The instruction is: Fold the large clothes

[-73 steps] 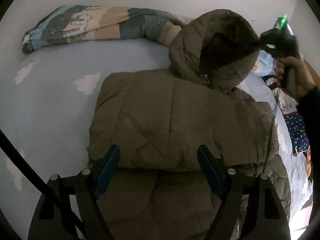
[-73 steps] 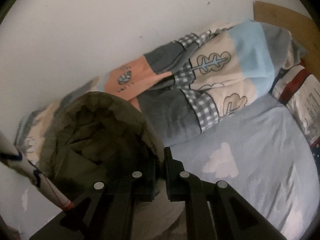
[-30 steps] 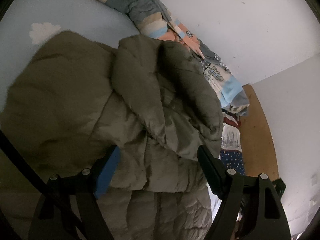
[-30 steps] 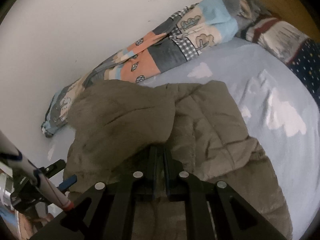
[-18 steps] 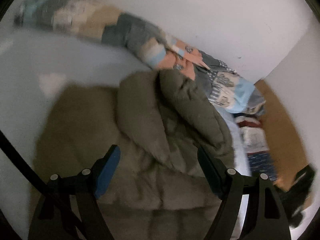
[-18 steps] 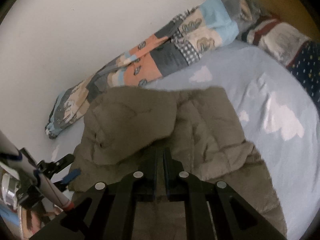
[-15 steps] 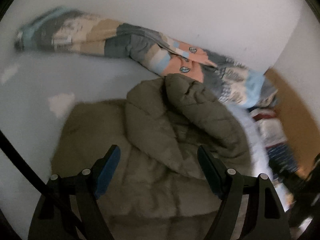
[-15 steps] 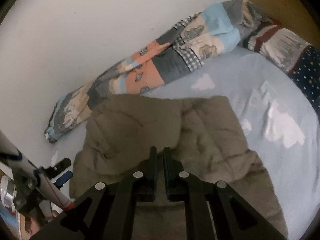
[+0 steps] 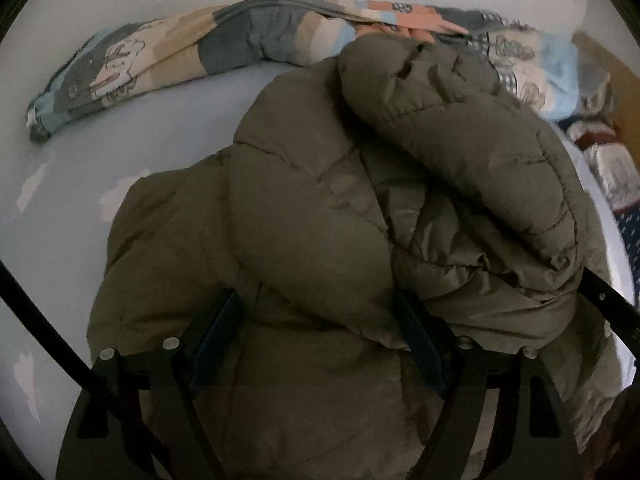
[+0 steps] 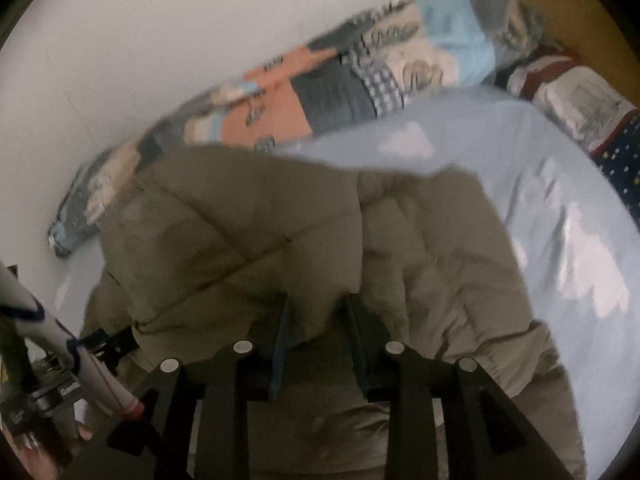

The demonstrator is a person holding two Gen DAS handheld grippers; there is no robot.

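An olive puffer jacket [image 9: 304, 240] lies on the light-blue sheet [image 9: 80, 208], its hood [image 9: 460, 128] folded down over the body. My left gripper [image 9: 316, 324] hovers over the jacket's near part with its jaws wide open; the padding bulges between them and neither pad presses on it. In the right wrist view the same jacket [image 10: 248, 232] fills the middle. My right gripper [image 10: 320, 320] is at the hood's folded edge and its jaws are opening. A lip of fabric sits between the pads, free of them. One of the left gripper's fingers [image 10: 106, 342] shows at the jacket's left edge.
A rolled patchwork quilt [image 9: 240, 48] runs along the white wall behind the jacket. Pillows [image 10: 580, 96] and a wooden headboard [image 10: 560, 4] lie at the right. A white rod with a red tip [image 10: 88, 368] crosses the lower left. Bare sheet [image 10: 540, 200] spreads to the jacket's right.
The right gripper carried the raised hood down onto the jacket's body, and its shut jaws have now parted. The left view swung round and dropped closer to the jacket.
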